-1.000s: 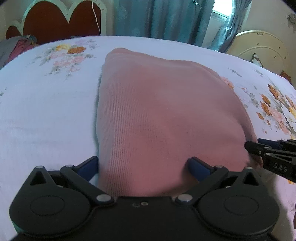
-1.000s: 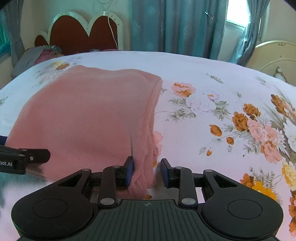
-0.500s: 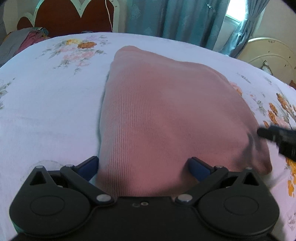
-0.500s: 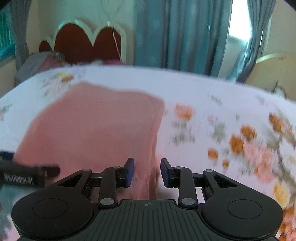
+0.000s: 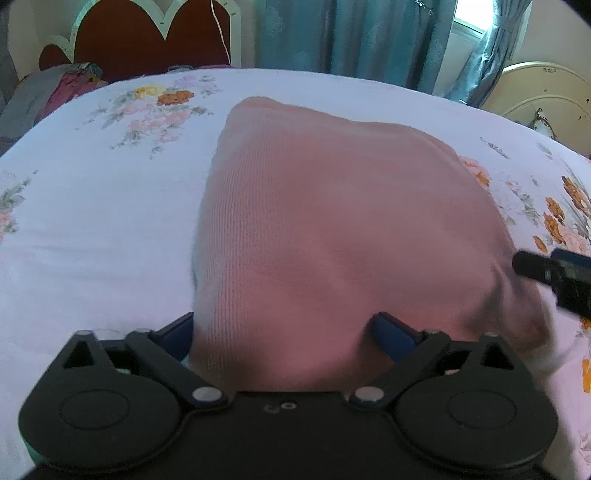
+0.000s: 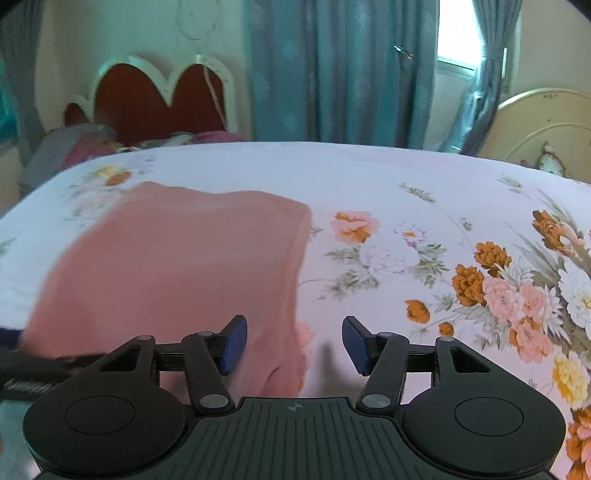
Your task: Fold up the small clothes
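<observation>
A folded pink knit garment (image 5: 332, 229) lies on the floral bed sheet (image 5: 92, 221). My left gripper (image 5: 284, 328) straddles its near left end. Its jaws are wide and closing slightly, with the cloth between the blue pads, which do not visibly squeeze it. My right gripper (image 6: 295, 343) hovers at the garment's (image 6: 177, 266) near right corner. Its jaws are opening; the cloth edge lies between them, clear of both pads. A black finger of the right gripper (image 5: 535, 267) shows at the right edge of the left wrist view.
The bed sheet (image 6: 406, 177) stretches far to the right of the garment. Behind the bed stand a red heart-shaped headboard (image 5: 147, 40), teal curtains (image 5: 351, 33) and a cream rounded board (image 5: 546, 96). A heap of clothes (image 5: 55, 88) lies at the far left.
The right gripper's jaws have spread apart and let go of the garment's right edge, and it has risen slightly. The left gripper has stayed over the garment's near end.
</observation>
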### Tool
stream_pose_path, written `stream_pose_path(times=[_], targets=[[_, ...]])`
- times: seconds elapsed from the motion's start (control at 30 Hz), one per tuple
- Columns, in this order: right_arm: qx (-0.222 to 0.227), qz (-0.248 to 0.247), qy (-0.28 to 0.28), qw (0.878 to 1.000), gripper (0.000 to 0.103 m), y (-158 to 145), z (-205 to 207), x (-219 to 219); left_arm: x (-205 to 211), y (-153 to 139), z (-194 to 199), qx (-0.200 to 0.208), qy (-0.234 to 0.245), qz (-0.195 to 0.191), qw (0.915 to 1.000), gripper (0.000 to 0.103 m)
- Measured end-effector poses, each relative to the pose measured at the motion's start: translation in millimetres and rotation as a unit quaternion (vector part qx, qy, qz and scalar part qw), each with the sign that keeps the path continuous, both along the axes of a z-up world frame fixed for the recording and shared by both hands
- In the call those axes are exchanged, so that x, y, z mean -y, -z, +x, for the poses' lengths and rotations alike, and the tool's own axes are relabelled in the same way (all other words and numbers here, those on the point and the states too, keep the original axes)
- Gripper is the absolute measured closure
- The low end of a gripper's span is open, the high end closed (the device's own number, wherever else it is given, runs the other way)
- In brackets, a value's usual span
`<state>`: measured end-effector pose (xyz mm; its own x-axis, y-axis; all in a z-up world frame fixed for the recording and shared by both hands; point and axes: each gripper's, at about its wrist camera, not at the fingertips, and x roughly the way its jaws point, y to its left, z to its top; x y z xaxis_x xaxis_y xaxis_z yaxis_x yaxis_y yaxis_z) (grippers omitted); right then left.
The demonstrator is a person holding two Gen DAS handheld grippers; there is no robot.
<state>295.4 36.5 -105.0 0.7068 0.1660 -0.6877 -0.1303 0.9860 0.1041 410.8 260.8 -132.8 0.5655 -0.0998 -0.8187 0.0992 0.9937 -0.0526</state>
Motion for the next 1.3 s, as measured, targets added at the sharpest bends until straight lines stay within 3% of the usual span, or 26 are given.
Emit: stream_pose_path(times=[0.03,0.1,0.37,0.43,0.63,0.93,1.3], targets=[[0.003,-0.001,-0.008,1.0,0.031,-6,-6,-4,2,-4,-4,0.002,-0.001,0.006,1.0,0.01],[0.012,-0.001,-0.022,1.0,0.024,-13,-20,-8,3,-15,-17,0.013,-0.003,0.014,0.9998,0.01],[0.016,0.039,-0.06,0.997,0.018,-54,-102,9,12,-82,-113,0.082,-0.009,0.015,0.9965,0.004],[0.031,0.043,-0.062,0.997,0.009,-69,-130,13,15,-100,-141,0.1,-0.01,0.016,0.9948,0.004],[0.08,0.042,-0.041,0.995,0.0,-115,-208,23,23,-144,-218,0.128,-0.019,0.02,0.9914,0.001],[0.125,0.049,-0.021,0.991,0.0,-154,-266,32,24,-186,-286,0.169,-0.038,0.012,0.9849,0.0],[0.153,0.05,-0.03,0.987,0.0,-173,-292,37,22,-201,-312,0.193,-0.052,0.005,0.9797,0.0]])
